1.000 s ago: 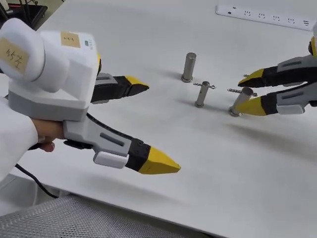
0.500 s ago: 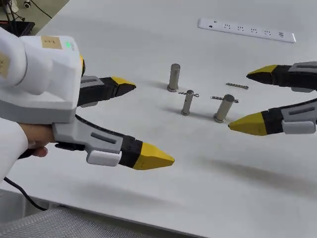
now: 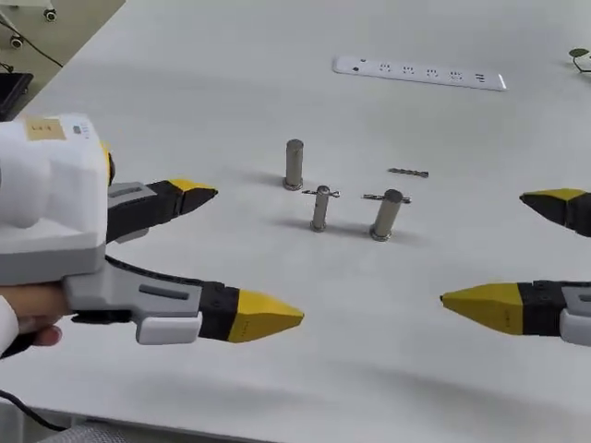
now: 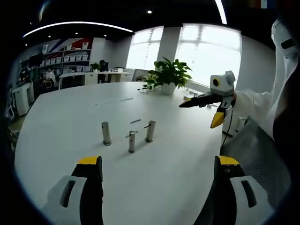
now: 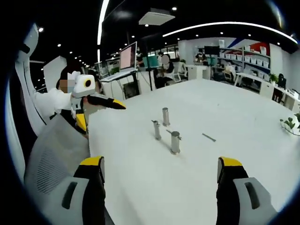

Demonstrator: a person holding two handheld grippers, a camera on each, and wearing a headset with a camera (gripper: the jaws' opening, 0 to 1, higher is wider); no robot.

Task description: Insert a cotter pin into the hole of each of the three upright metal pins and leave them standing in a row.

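Note:
Three metal pins stand upright in a row on the white table. The left pin (image 3: 294, 164) (image 4: 106, 133) (image 5: 165, 116) is bare. A cotter pin crosses the top of the middle pin (image 3: 319, 208) (image 4: 132, 141) (image 5: 156, 129) and of the right pin (image 3: 386, 214) (image 4: 150, 131) (image 5: 175, 142). One loose cotter pin (image 3: 408, 173) (image 4: 135, 121) (image 5: 209, 137) lies flat behind them. My left gripper (image 3: 245, 254) (image 4: 158, 164) is open and empty, well left of the row. My right gripper (image 3: 494, 249) (image 5: 161, 164) is open and empty, off to the right of the row.
A white power strip (image 3: 420, 73) lies at the far side of the table. A potted plant (image 4: 169, 75) stands at a far table end. A mesh chair back (image 5: 51, 164) is near the table edge. The table surface (image 3: 369, 351) in front of the pins is bare.
The right gripper, which was around the right pin, has opened wider and drawn back to the right. The left gripper has also pulled back. The pins stand where they were.

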